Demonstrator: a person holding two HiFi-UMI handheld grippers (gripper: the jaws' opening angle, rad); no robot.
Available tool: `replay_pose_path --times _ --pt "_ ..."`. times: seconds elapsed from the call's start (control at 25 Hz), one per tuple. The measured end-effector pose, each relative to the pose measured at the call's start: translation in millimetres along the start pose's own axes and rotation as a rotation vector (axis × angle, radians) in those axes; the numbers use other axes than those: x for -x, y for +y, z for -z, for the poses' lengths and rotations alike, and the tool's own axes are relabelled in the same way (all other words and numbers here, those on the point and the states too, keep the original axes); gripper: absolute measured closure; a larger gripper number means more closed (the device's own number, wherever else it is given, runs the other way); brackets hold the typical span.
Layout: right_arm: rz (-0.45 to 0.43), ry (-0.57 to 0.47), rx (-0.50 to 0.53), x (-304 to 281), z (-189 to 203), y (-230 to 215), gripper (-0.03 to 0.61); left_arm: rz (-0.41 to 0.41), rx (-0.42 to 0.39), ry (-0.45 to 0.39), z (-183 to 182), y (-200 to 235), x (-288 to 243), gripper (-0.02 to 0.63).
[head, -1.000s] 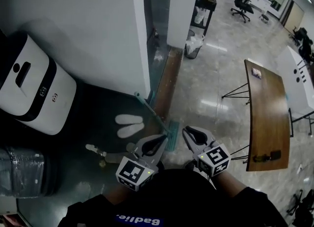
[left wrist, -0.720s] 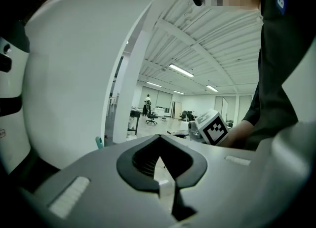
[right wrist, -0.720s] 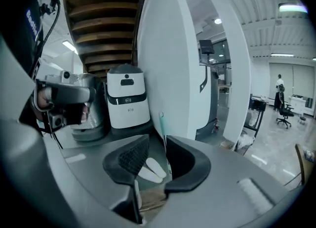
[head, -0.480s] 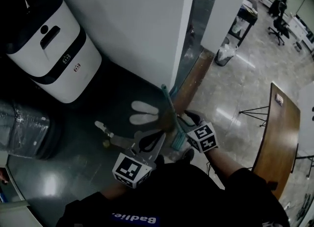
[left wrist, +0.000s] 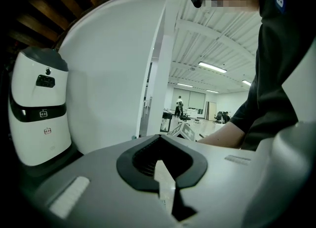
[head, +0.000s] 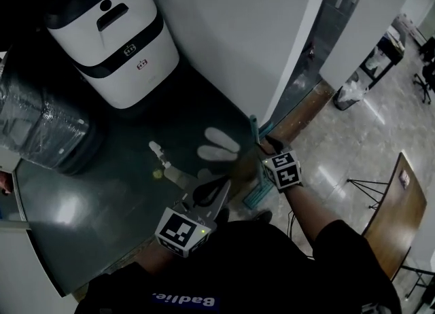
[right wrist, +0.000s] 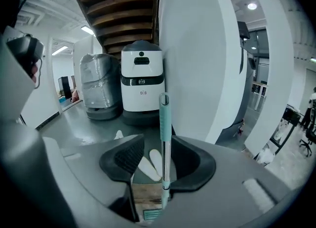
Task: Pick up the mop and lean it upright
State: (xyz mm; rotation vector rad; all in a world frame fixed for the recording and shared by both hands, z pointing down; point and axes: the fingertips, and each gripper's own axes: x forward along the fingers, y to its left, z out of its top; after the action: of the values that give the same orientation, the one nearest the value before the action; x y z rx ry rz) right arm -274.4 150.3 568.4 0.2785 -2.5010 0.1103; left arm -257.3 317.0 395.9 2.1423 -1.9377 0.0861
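Teal-handled, metal-shafted mop (right wrist: 164, 123) stands upright beside the white wall corner (head: 234, 41). Its shaft is between the jaws of the right gripper (right wrist: 160, 157), which have just been opening; pads wide, not pressing. Jaws of the left gripper (left wrist: 159, 138) together. Pair of white slippers (head: 219, 147) just beyond the mop. White-and-black machine (head: 115, 34) and plastic-wrapped bundle (head: 41, 119) well left. Dark glossy floor (head: 95, 197) lies open between.
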Motion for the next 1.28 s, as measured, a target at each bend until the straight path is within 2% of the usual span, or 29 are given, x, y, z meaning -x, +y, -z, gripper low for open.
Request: replay_pose_path --times 0.32,0.56,0.68,0.96,1.28 --pt "-0.020 0.100 0.145 -48.7 15.8 -9.5 0.402 -0.133 0.034 0.010 1.4 -0.7 10.2 0.598" --pt "-0.038 0.127 0.168 -73.9 21.8 -11.3 0.423 -0.191 0.053 0.054 11.9 0.5 20.5 0.598" --pt "-0.037 0.133 0.163 -80.0 22.8 -11.8 0.460 -0.200 0.061 0.085 20.7 1.4 25.4 0.598" --pt "-0.016 0.097 0.089 -61.7 26.7 -23.2 0.472 -0.160 0.053 0.063 16.9 1.4 18.6 0.598" --pt "0.057 0.066 0.030 -2.2 47.4 -48.7 0.471 -0.026 0.024 0.057 12.5 -10.8 -10.7 0.598"
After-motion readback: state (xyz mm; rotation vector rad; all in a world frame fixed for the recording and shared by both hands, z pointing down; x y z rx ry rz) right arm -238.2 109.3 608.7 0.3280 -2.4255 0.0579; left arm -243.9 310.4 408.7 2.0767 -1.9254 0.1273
